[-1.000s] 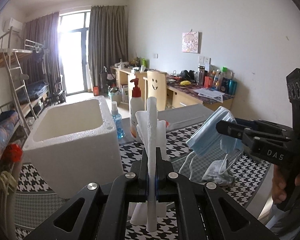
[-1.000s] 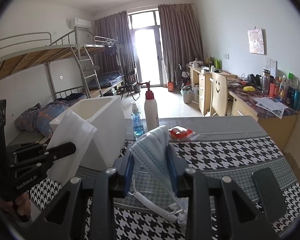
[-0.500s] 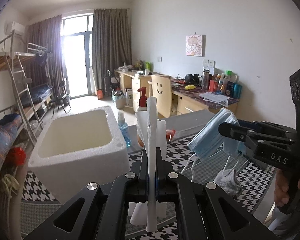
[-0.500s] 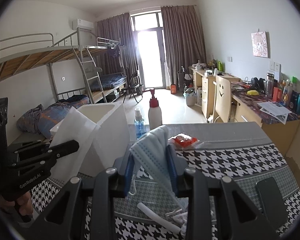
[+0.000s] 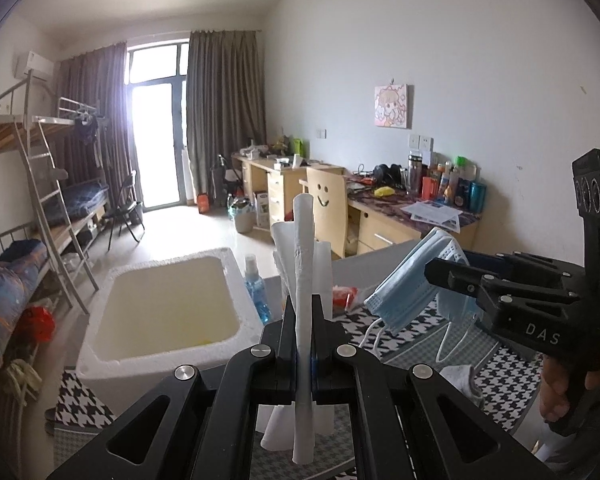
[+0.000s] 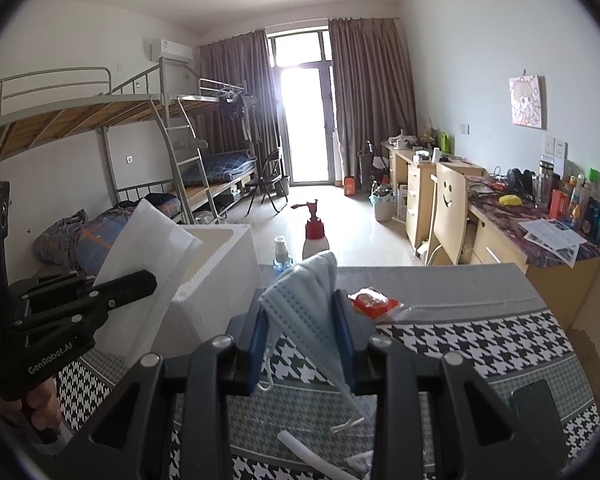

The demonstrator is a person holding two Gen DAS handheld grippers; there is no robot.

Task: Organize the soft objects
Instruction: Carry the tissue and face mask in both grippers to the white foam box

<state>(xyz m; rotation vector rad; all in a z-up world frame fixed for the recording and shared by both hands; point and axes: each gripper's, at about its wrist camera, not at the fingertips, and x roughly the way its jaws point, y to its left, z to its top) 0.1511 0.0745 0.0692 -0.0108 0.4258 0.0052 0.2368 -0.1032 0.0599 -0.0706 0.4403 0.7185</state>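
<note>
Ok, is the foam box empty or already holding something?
Mostly empty: the foam box shows bare walls and floor, apart from a small yellowish patch near its front edge that I cannot identify.

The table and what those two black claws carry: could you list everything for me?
White foam box: one, open, table's left.
Blue spray bottle: one, beside box.
White pump bottle with red top: one, beside spray bottle.
Red packet: one, mid-table.
Dark phone: one, table's right.
Houndstooth tablecloth: one, black-white.
White folded mask: one, in left gripper.
Blue face mask: one, in right gripper.
</note>
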